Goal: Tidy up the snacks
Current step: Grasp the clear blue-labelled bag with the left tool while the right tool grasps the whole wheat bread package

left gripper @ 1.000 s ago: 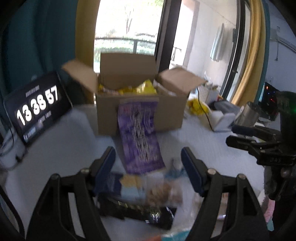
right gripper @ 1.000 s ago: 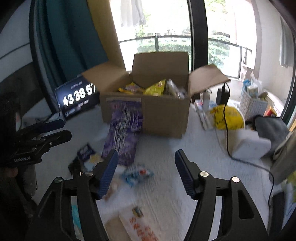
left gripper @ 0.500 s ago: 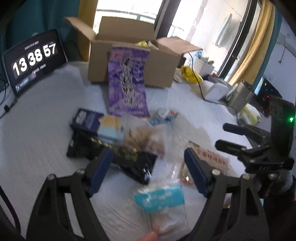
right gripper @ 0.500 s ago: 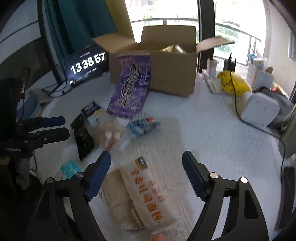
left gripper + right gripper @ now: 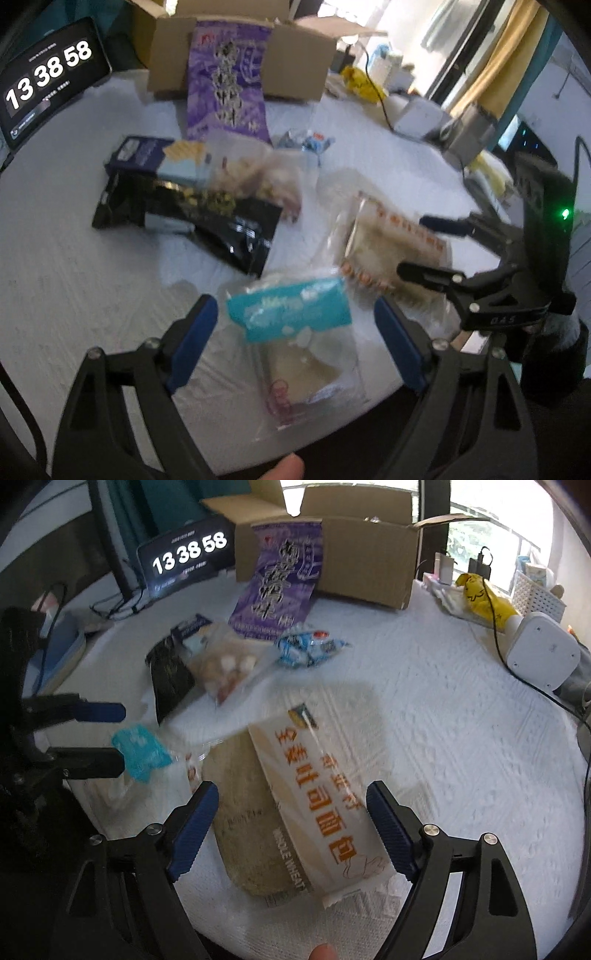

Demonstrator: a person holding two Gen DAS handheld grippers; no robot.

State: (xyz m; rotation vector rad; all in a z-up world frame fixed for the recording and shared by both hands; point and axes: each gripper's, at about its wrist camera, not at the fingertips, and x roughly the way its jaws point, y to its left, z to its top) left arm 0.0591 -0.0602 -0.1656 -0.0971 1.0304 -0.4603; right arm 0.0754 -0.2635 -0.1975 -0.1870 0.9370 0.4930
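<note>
My left gripper [image 5: 295, 317] points down at a clear bag with a teal label [image 5: 291, 314], which lies between its fingers; the jaws are opening and the pads stand off it. My right gripper [image 5: 291, 797] is open over a whole wheat bread packet [image 5: 314, 794] with orange lettering, untouched. Further back lie a black packet [image 5: 207, 221], a dark blue box [image 5: 147, 155], a clear bag of round snacks [image 5: 225, 668], a small blue-white packet [image 5: 306, 646] and a purple bag [image 5: 280, 587] leaning on the open cardboard box [image 5: 362, 554].
A tablet clock [image 5: 48, 70] stands at the back left. At the back right sit a white device [image 5: 539, 653] with a black cable, a yellow bag [image 5: 480, 594] and a white basket [image 5: 535, 594]. The white-clothed table's [image 5: 443, 738] near edge lies just under both grippers.
Both grippers have tipped downward and dropped toward the table's near edge, and their jaws have widened. The teal-labelled bag and the bread packet have come between the fingers.
</note>
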